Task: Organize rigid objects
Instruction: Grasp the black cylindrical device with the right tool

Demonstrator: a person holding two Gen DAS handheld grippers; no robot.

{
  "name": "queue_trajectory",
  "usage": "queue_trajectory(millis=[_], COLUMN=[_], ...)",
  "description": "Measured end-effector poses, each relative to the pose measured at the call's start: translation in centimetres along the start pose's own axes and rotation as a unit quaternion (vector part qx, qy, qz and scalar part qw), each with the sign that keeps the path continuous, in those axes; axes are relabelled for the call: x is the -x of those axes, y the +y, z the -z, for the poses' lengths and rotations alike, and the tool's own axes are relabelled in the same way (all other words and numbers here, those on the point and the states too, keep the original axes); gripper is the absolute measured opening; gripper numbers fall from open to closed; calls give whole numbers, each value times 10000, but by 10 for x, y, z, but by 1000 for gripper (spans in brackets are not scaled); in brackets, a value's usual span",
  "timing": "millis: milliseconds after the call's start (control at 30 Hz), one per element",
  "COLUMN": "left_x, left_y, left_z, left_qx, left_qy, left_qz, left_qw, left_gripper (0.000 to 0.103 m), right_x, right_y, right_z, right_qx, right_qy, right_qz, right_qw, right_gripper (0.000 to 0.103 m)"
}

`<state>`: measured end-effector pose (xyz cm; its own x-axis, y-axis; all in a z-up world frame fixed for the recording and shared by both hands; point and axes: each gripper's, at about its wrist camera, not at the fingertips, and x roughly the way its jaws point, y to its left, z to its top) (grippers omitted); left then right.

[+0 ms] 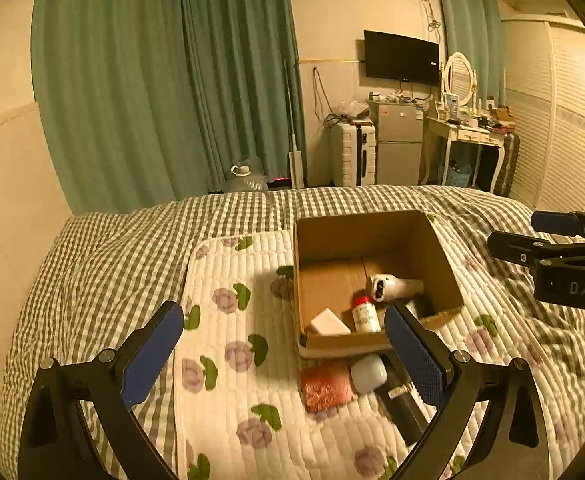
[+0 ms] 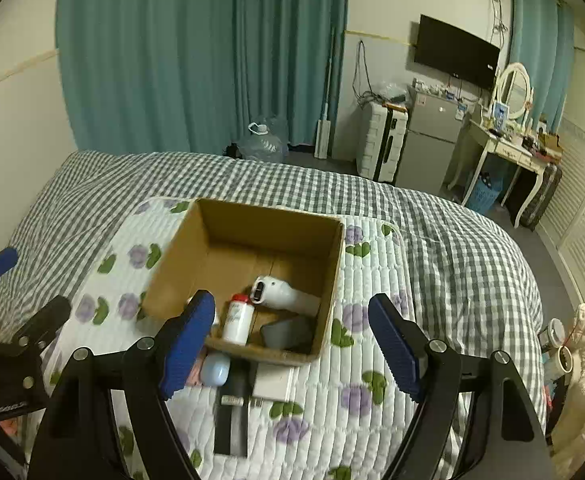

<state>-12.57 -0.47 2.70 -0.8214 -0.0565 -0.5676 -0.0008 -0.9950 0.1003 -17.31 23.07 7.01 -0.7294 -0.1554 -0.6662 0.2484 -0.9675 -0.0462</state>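
An open cardboard box sits on a floral quilted mat on the bed. Inside lie a white handheld device, a red-capped white bottle, a white block and a dark flat object. In front of the box lie a red pouch, a pale blue rounded object, a black stick-like item and a white flat box. My left gripper and right gripper are open and empty, above these items.
The checked bedspread covers the bed. Beyond its foot stand teal curtains, a water jug, a white suitcase, a small fridge and a dressing table. The right gripper shows at the right in the left wrist view.
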Motion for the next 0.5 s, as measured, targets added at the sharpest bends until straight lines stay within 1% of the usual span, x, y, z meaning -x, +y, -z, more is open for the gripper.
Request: queue_trajectory(millis=[67, 167, 267, 300, 367, 400, 500], left_x=[2, -3, -10, -14, -21, -26, -42], left_y=[0, 3, 5, 5, 3, 3, 5], left_z=[8, 24, 48, 57, 69, 77, 91], left_qx=[72, 207, 278, 300, 252, 231, 344], left_qy=[35, 156, 313, 372, 463, 530, 752], left_qz=[54, 88, -6, -54, -31, -49, -76], left_qw=[10000, 9996, 9991, 9988, 9986, 9983, 9965], left_gripper=[102, 102, 102, 102, 102, 102, 102], right_x=[10, 14, 7, 0, -13, -25, -51], right_y=[7, 19, 26, 27, 29, 32, 39], right_z=[10, 26, 49, 60, 73, 84, 103], right_qx=[56, 164, 227, 198, 134, 164, 257], right_qy=[-13, 30, 145, 271, 473, 670, 1006], right_qz=[-28, -69, -89, -162, -272, -352, -363], right_qw=[10000, 9998, 9996, 9993, 9984, 9970, 9939], right_gripper=[79, 79, 79, 79, 79, 79, 79])
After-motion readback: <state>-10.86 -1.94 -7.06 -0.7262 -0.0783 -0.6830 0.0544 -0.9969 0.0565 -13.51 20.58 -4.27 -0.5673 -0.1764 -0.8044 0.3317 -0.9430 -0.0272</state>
